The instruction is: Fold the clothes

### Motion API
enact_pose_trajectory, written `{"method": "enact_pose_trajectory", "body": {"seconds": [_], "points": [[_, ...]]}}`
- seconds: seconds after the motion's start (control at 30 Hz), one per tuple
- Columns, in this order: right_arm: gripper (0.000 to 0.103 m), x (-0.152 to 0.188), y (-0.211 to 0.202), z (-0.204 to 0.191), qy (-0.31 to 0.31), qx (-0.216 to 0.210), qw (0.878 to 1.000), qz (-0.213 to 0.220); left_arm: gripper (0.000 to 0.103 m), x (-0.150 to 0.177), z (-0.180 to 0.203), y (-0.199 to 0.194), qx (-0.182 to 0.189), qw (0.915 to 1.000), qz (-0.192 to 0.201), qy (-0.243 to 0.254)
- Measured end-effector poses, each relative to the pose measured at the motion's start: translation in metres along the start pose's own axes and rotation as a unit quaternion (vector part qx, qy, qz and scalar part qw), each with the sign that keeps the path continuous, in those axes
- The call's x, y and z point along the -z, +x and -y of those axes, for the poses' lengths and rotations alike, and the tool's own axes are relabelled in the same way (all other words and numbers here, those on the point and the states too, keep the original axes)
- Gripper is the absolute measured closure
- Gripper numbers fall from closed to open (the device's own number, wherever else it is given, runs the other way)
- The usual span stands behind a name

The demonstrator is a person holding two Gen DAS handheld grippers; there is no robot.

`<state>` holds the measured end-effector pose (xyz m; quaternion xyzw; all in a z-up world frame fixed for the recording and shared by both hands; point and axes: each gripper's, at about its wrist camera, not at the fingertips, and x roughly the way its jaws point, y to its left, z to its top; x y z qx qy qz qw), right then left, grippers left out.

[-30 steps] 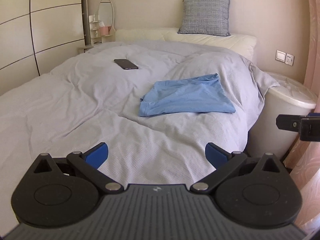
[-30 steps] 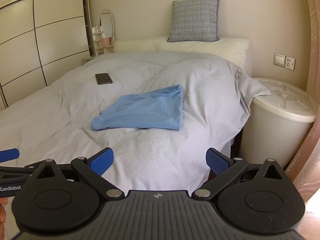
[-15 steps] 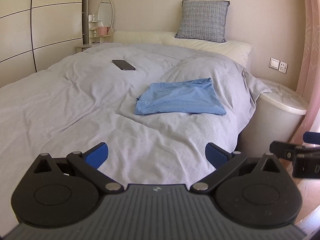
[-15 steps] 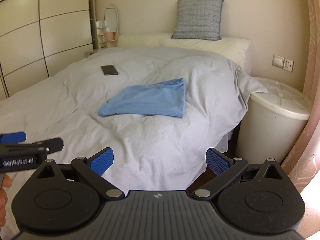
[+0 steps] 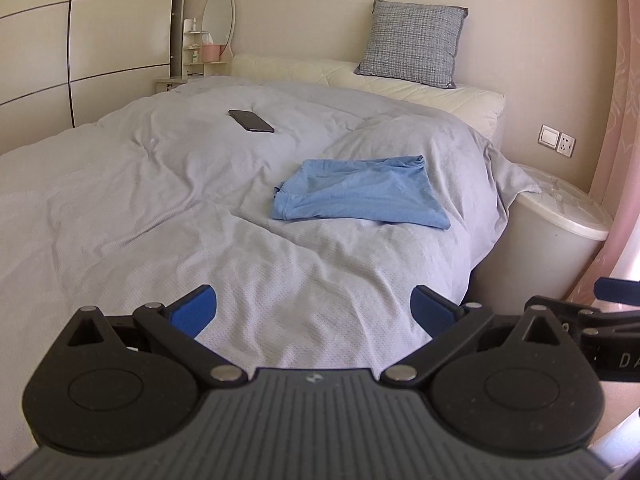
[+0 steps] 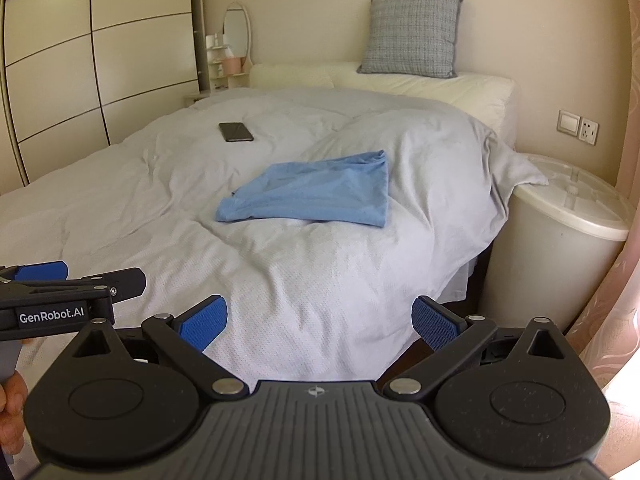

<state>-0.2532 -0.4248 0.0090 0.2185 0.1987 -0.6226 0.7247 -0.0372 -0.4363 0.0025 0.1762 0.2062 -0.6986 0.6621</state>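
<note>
Both grippers have drawn back from the bed over the last second: the left gripper (image 5: pixel 314 308) and right gripper (image 6: pixel 320 318) hang with fingers spread wide, empty, while the blue garment (image 5: pixel 360 196) lies folded on the grey duvet (image 5: pixel 140 200), well apart, so the fold looks finished.
</note>
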Motion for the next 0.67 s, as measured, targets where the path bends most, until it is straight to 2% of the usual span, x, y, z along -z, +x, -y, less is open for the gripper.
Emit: {"method": "enact_pose_trajectory", "body": {"seconds": [0.67], "points": [[0.002,0.001,0.009,0.008,0.014,-0.003,1.000,-0.006,0.001,0.002,0.009,0.010,-0.007,0.9999,-0.008,0.011]]}}
